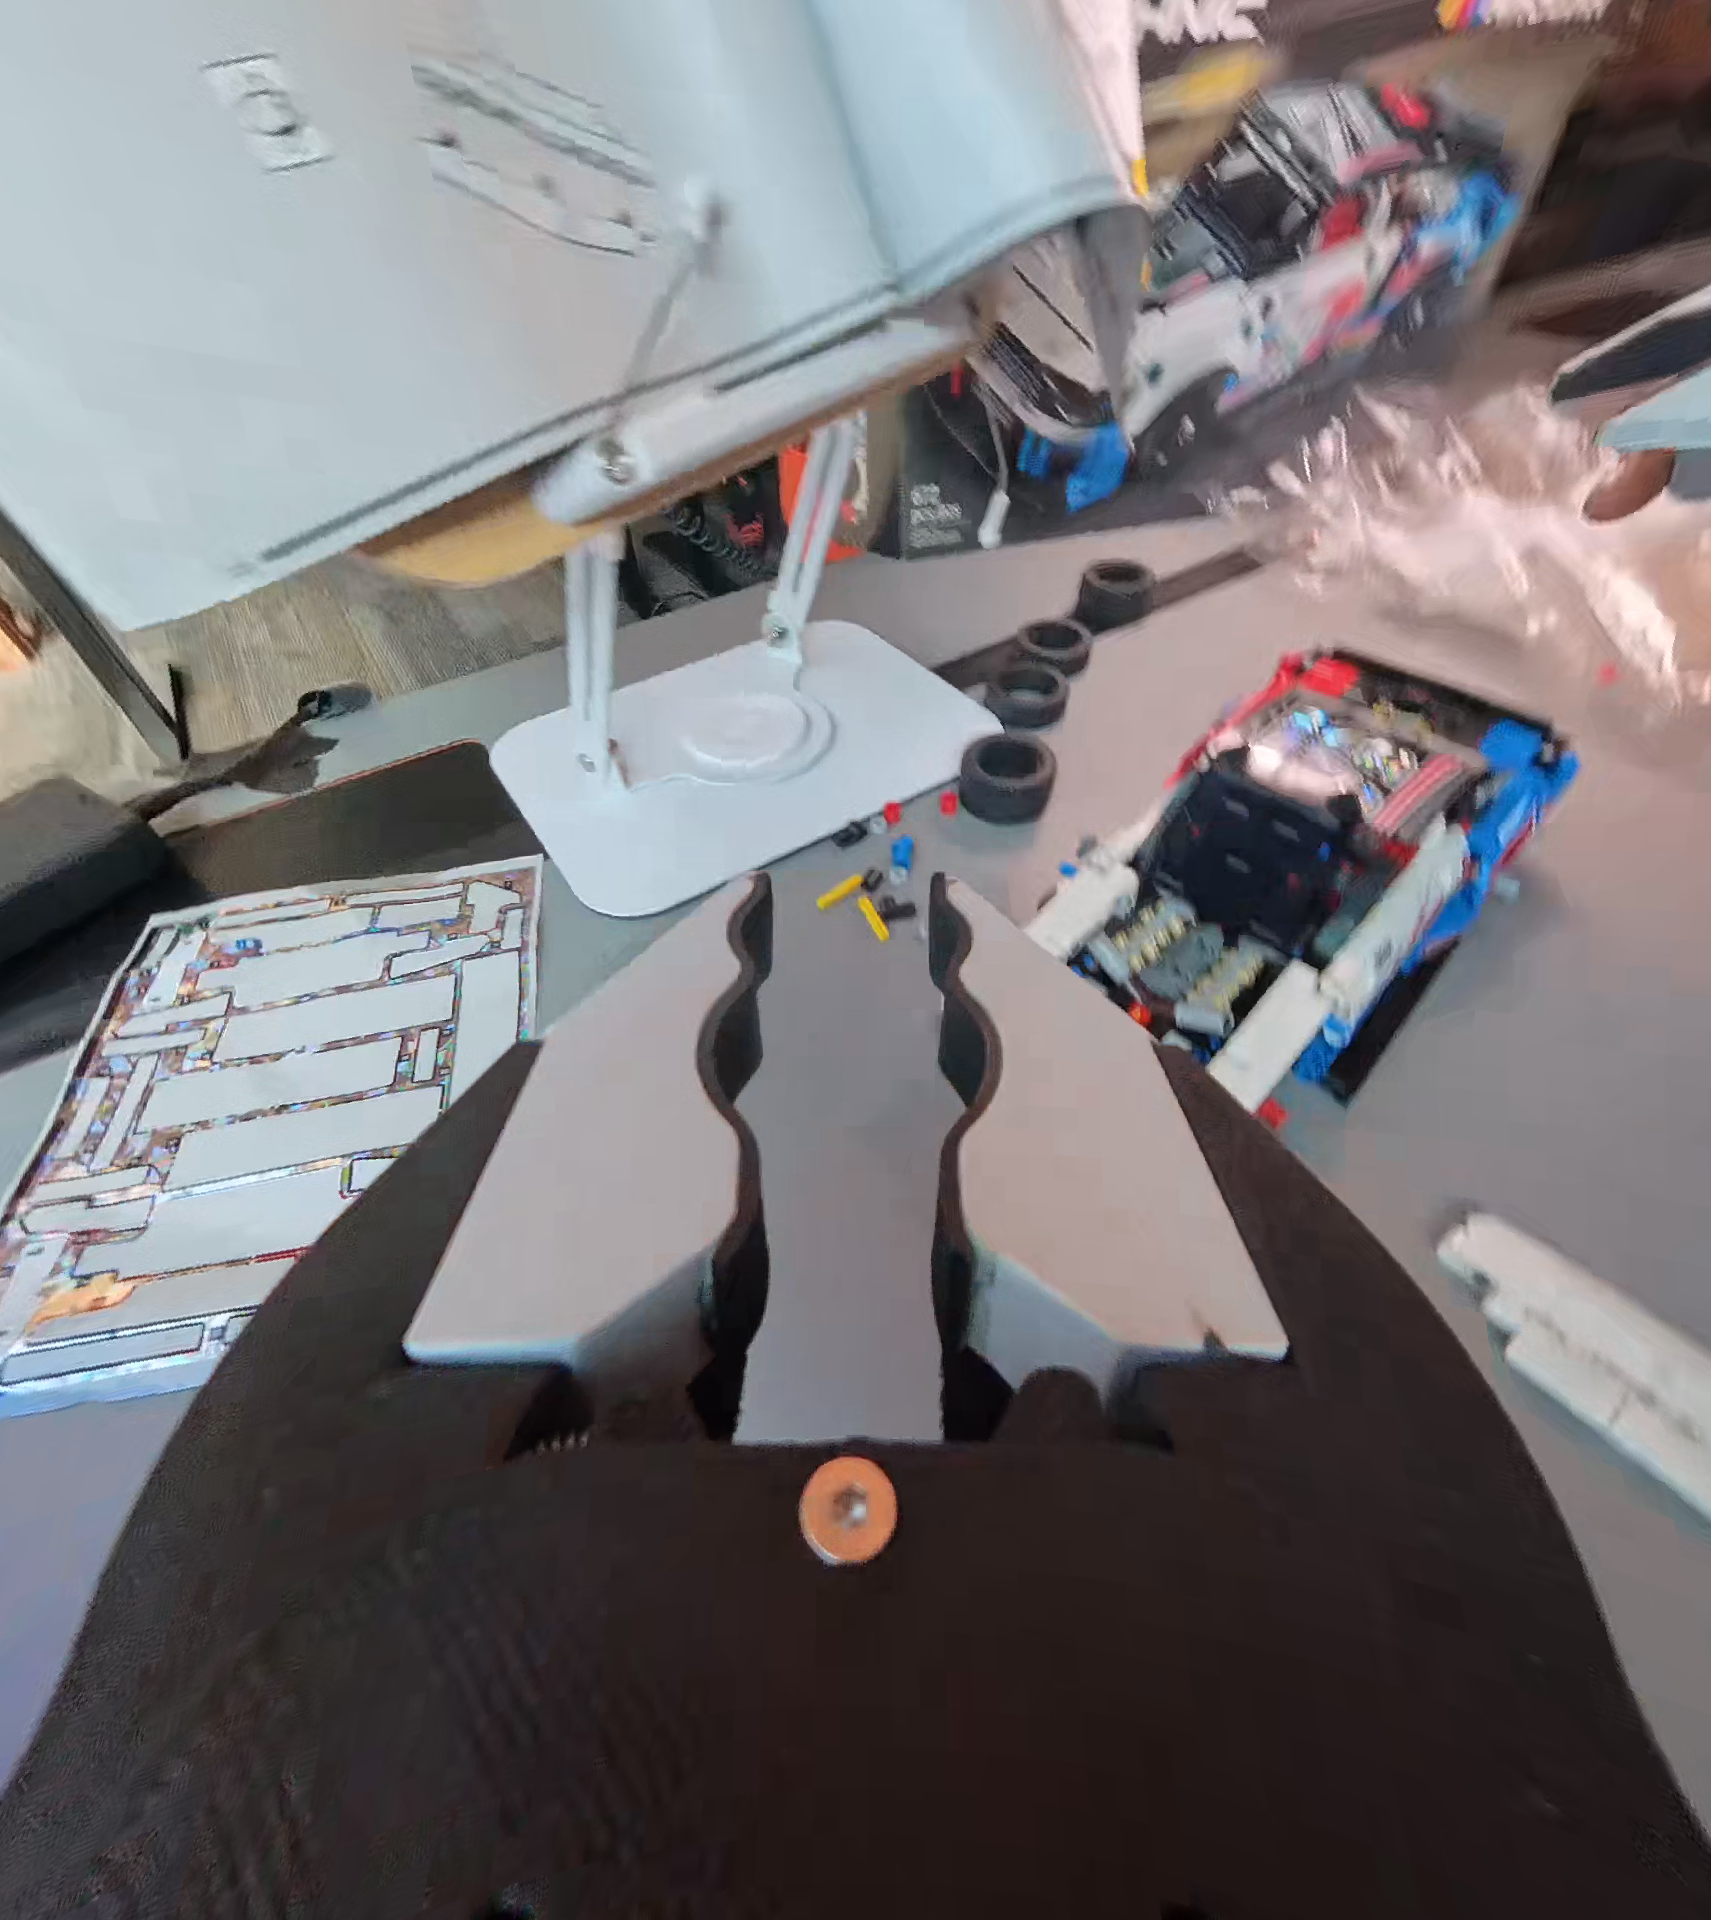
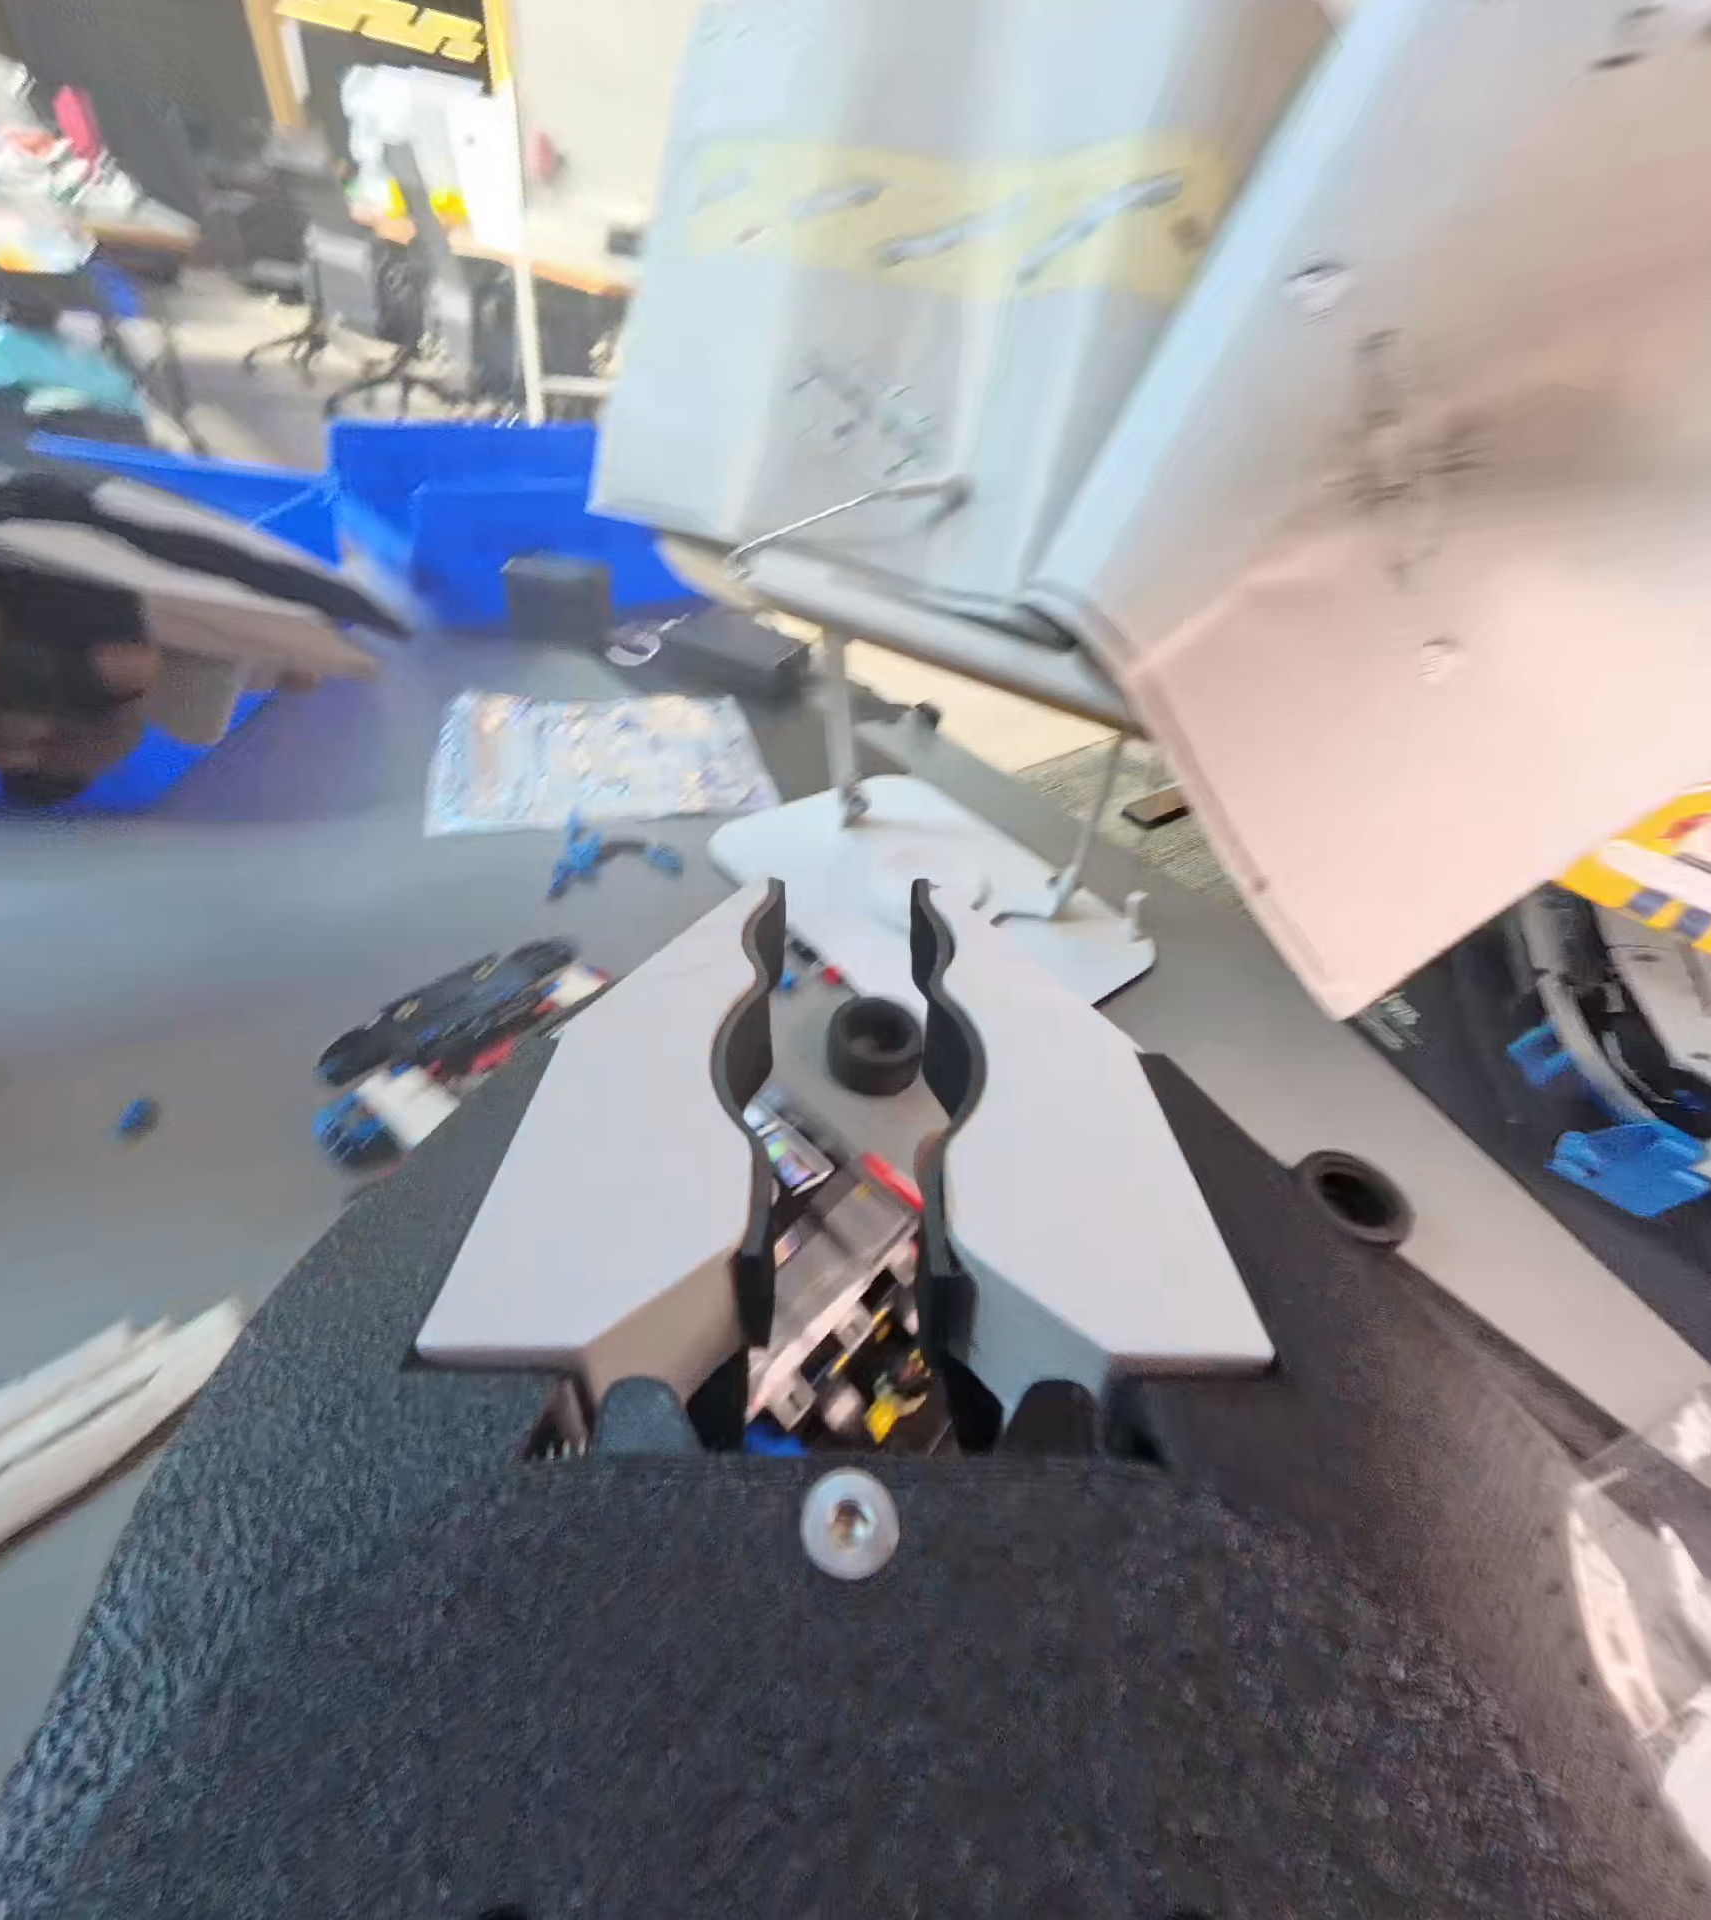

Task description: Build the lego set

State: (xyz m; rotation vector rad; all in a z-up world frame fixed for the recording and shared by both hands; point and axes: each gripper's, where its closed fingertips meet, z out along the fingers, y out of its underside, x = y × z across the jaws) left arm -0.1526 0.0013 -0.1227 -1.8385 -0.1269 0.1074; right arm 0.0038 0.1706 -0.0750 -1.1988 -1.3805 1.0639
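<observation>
The part-built lego car (image 1: 1329, 894), blue, white and red, lies on the grey table right of my left gripper (image 1: 849, 904), which is open and empty above the table. Small loose pieces (image 1: 877, 878), yellow, blue, red and black, lie just beyond its fingertips. Several black tyres (image 1: 1007, 779) sit in a row behind them. My right gripper (image 2: 851, 904) is open and empty, hovering over the car (image 2: 830, 1247), which shows through the gap between its fingers. A tyre (image 2: 877, 1044) lies on the table beyond that gap. The view is blurred.
An open instruction booklet (image 1: 415, 260) rests on a white stand (image 1: 747, 748). A sticker sheet (image 1: 238, 1122) lies at left, a white lego panel (image 1: 1640, 1382) at right. A black-and-blue sub-assembly (image 2: 456, 1029), a plastic bag (image 2: 1703, 1610) and the set's box (image 1: 1329, 239) are nearby.
</observation>
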